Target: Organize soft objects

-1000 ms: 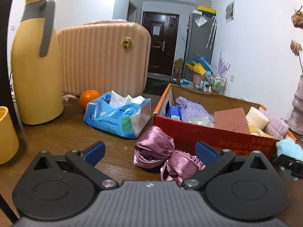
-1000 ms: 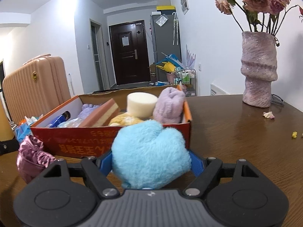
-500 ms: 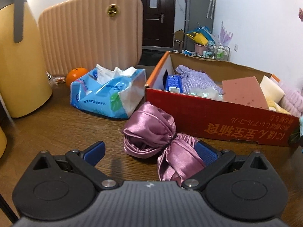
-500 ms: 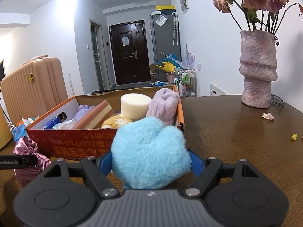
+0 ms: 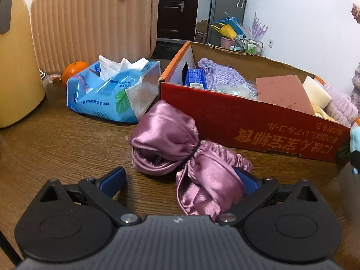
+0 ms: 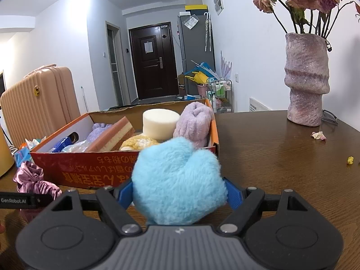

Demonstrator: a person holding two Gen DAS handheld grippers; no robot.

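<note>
A purple satin bundle (image 5: 166, 135), tied in the middle, lies on the wooden table in front of the red cardboard box (image 5: 247, 123). My left gripper (image 5: 180, 178) is low over the bundle's near half and its jaws are closing. The right pad (image 5: 247, 182) touches the satin; the left pad (image 5: 112, 177) stands apart from it. In the right wrist view, my right gripper (image 6: 180, 193) is shut on a fluffy blue plush (image 6: 177, 180), just before the box (image 6: 78, 168). The box holds sponges, a lilac towel roll and knit pieces.
A blue tissue pack (image 5: 112, 94) and an orange (image 5: 73, 68) sit left of the box, before a pink ribbed case (image 5: 90, 20) and a yellow thermos (image 5: 15, 67). On the right stand a vase (image 6: 306, 78) of dried roses, fallen petals (image 6: 318, 135) and glasses.
The left gripper came down and closer to the satin bundle, tilting downward, and its jaws narrowed a little. The right gripper kept still with the blue plush.
</note>
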